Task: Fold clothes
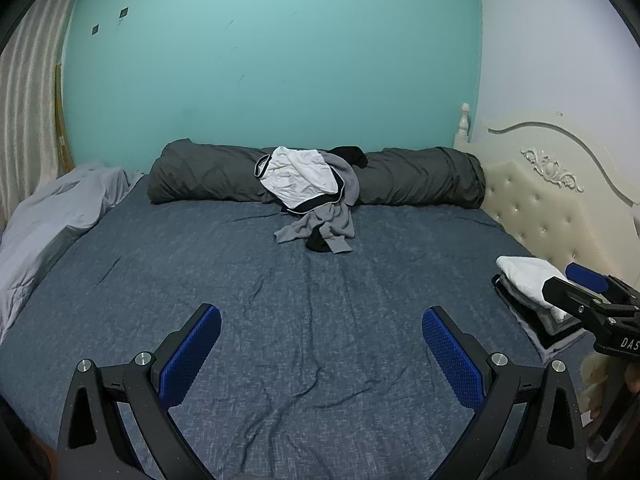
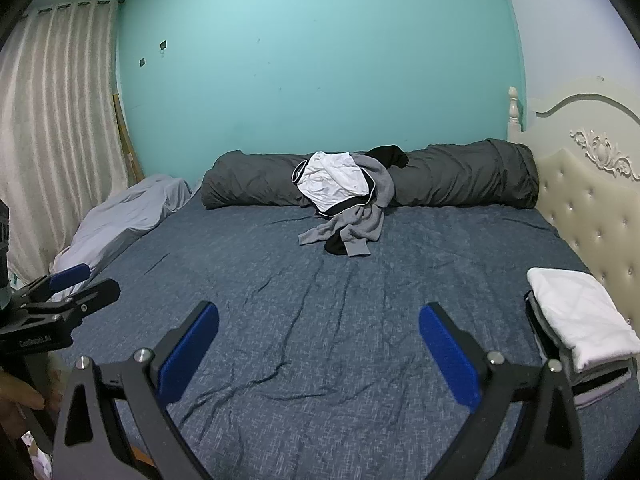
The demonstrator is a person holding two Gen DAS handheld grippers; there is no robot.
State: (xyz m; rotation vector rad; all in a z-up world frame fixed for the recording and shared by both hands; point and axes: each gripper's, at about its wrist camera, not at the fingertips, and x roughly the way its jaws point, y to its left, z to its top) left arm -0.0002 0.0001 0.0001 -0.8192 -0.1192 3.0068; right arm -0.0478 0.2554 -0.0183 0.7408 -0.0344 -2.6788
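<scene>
Grey-and-white heap of clothes (image 1: 310, 196) lies at the bed's (image 1: 280, 320) far edge (folded stack (image 2: 580, 316) at right edge); both left gripper (image 1: 322, 346) and right gripper (image 2: 320, 344) gape wide, empty; I'd lift one garment alone.

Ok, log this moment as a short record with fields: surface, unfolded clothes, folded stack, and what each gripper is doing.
surface: bed with blue sheet
unfolded clothes: pile of white, grey and black garments, draped against the rolled dark duvet at the far side
folded stack: folded clothes, white on top, by the headboard
left gripper: open, empty
right gripper: open, empty
</scene>
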